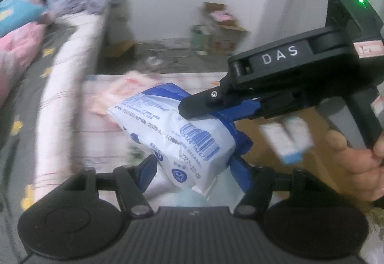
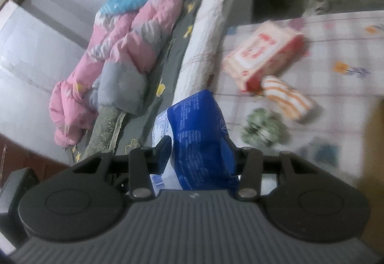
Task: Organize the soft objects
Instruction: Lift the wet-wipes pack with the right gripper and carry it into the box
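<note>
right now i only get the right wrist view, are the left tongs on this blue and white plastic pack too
Observer: Yes. The left tongs straddle one end of the blue and white plastic pack, with a finger against each side.
Operator: whats on the face i cant see
Observer: A white side with a blue barcode and printed dates.
Operator: anything near my hand
Observer: A small white and blue box, blurred, over a brown surface, beside the hand that holds the right tongs.
</note>
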`<state>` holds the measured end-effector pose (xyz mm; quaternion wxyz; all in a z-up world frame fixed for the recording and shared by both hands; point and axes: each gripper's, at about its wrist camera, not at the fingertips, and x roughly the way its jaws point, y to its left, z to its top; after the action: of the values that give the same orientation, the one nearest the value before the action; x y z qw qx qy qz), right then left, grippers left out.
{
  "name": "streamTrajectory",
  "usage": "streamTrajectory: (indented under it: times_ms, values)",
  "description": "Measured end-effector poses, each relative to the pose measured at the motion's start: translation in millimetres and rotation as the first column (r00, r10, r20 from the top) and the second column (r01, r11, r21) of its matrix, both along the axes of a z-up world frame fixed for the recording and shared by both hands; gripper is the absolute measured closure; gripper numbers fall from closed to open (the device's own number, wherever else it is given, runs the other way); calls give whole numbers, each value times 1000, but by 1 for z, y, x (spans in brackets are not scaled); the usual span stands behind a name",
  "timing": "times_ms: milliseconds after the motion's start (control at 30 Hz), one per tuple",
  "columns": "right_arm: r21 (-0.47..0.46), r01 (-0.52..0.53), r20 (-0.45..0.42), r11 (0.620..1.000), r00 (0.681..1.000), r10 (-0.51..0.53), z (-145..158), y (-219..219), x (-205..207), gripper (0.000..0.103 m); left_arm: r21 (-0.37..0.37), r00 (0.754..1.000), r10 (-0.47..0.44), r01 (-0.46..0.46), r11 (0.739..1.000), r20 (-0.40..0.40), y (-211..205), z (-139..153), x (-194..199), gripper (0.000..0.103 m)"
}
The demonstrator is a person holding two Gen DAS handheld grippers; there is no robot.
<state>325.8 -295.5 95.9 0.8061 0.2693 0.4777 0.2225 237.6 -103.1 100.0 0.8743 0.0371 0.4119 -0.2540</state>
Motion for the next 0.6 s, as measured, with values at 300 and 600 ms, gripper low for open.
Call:
streamTrajectory:
  times_ms: [300, 600]
  values:
    - [-3, 228, -59, 974, 972, -228, -21, -136, -128, 59, 2, 963, -259, 260, 966, -79, -123, -24, -60, 35]
    - [35, 353, -154, 935, 926, -344, -90, -220, -169, 58, 87, 923, -335, 356, 930, -190, -207, -71, -60, 35]
